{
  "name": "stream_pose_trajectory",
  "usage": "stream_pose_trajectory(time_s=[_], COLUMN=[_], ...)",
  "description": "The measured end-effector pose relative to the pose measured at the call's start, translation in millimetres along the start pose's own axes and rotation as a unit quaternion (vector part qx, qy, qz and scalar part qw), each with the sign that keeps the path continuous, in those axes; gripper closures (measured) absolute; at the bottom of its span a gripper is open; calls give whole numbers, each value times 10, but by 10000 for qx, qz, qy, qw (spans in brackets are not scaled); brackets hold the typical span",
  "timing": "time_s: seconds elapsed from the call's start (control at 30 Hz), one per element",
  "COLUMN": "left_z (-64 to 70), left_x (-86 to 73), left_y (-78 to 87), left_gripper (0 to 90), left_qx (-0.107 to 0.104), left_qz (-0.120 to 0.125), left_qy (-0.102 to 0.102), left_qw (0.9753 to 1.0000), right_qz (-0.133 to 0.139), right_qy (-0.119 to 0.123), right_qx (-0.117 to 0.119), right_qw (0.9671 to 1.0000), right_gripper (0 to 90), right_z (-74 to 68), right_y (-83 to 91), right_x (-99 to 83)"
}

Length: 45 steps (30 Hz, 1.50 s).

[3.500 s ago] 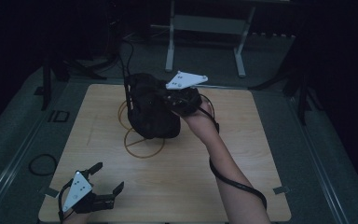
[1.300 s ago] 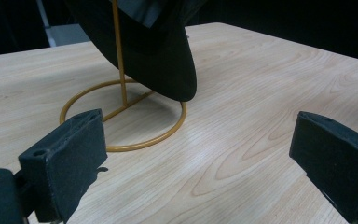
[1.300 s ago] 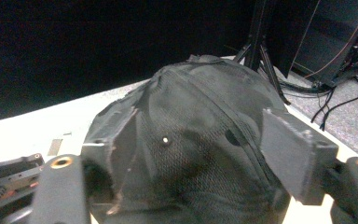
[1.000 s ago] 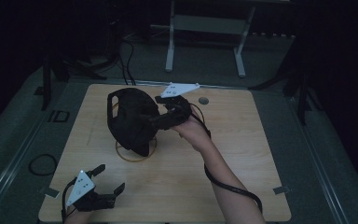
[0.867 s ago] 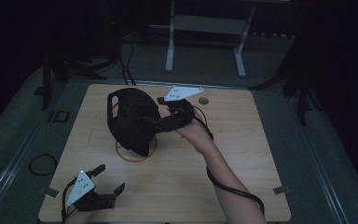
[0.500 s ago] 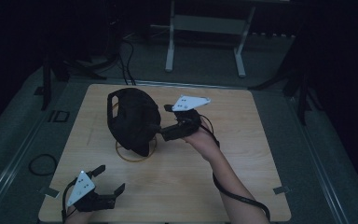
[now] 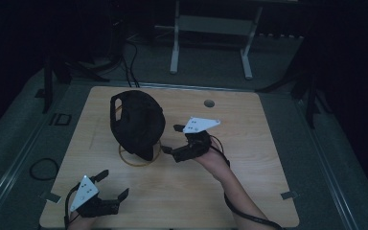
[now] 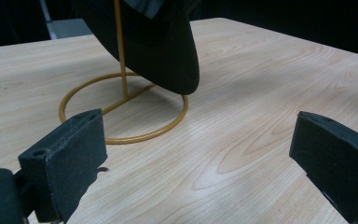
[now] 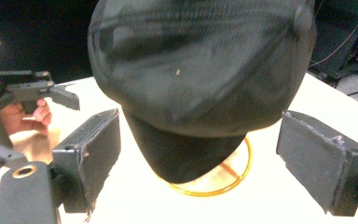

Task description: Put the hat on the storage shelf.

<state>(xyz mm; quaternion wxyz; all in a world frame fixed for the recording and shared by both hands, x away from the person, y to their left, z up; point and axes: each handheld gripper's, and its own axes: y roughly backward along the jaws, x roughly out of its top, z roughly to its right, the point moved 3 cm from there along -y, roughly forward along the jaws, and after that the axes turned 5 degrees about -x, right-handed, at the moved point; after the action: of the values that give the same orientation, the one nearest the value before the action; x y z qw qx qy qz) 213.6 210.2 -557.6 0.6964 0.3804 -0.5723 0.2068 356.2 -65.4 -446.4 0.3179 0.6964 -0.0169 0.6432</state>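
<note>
A black cap (image 7: 138, 122) hangs on a gold wire stand (image 7: 140, 155) at centre frame. The right gripper (image 7: 171, 140) sits beside it, jaws wide apart, empty. The left gripper (image 7: 113, 184), lower left, gapes empty too.

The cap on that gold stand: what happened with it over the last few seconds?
The right hand-held gripper carried the cap leftward onto the stand, let go and drew back toward the person; its jaws are now open, clear of the cap. The left hand-held gripper stayed open at the table's near left corner.
</note>
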Motion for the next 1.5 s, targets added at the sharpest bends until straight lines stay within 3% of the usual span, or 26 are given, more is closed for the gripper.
stream_pose_trajectory(time_s=[0.5, 0.63, 1.0, 1.2, 1.23, 1.5], left_z=[3, 0, 5, 10, 10, 26], left_x=[-21, -18, -19, -28, -29, -31], left_y=[-16, -16, -17, -24, -27, -40], left_gripper=[42, 42, 42, 42, 42, 42], left_qx=[-73, -104, -123, -128, -109, -125], left_qz=[-68, -36, -24, -58, -75, -120], left_qy=[3, 79, 38, 48, 44, 10], left_qw=[10000, 9999, 9999, 9999, 9999, 9998], right_qz=[-80, -223, -302, -358, -359, -358], right_qy=[21, 51, 86, 15, -113, -162], right_qx=[268, 348, 284, 188, 173, 56], right_qw=[9996, 9991, 9991, 9992, 9991, 9992], right_gripper=[134, 131, 132, 133, 134, 139], right_z=[-143, -197, -181, -140, -107, -55], right_y=[19, 1, 85, 173, 235, 386], right_x=[-608, -803, -1059, -1163, -1234, -1370])
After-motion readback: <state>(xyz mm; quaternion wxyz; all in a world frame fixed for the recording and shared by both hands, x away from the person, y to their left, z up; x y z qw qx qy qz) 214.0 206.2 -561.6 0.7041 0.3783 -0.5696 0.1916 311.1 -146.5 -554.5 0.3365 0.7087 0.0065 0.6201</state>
